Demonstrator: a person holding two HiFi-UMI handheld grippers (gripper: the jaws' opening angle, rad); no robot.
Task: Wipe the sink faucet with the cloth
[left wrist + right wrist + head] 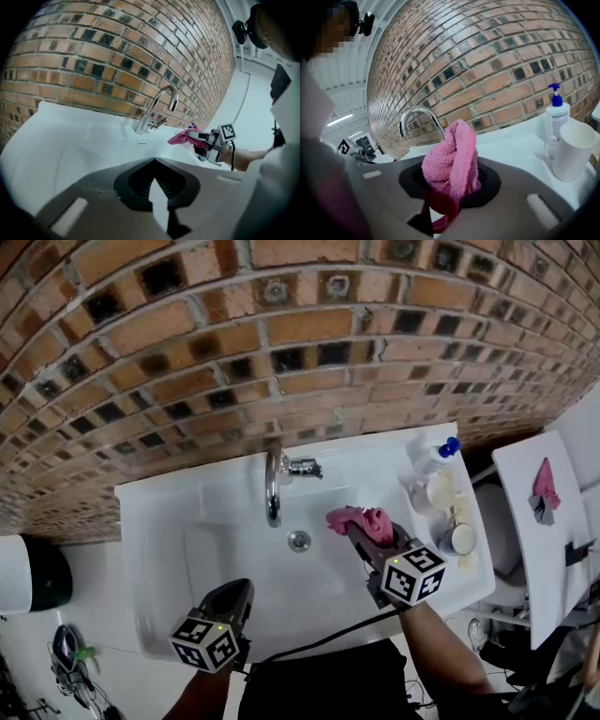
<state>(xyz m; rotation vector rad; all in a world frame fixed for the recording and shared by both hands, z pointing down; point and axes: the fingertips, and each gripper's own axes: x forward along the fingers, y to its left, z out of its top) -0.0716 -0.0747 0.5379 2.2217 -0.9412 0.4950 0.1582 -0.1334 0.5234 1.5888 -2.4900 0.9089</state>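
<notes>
A chrome arched faucet point(274, 486) stands at the back of the white sink point(225, 549), above the drain point(299, 540). My right gripper point(364, 532) is shut on a bunched pink cloth point(359, 520), held over the basin to the right of the faucet and apart from it. In the right gripper view the cloth point(452, 161) fills the jaws, with the faucet point(417, 115) behind it. My left gripper point(232, 598) is shut and empty over the sink's front edge. The left gripper view shows the faucet point(157, 105) and the cloth point(180, 137) ahead.
A soap pump bottle point(436, 457) and a white cup point(457, 538) crowd the sink's right ledge. A brick wall point(281, 324) runs behind. A dark bin point(33, 573) sits at the left, and a white board point(534, 549) with a pink item at the right.
</notes>
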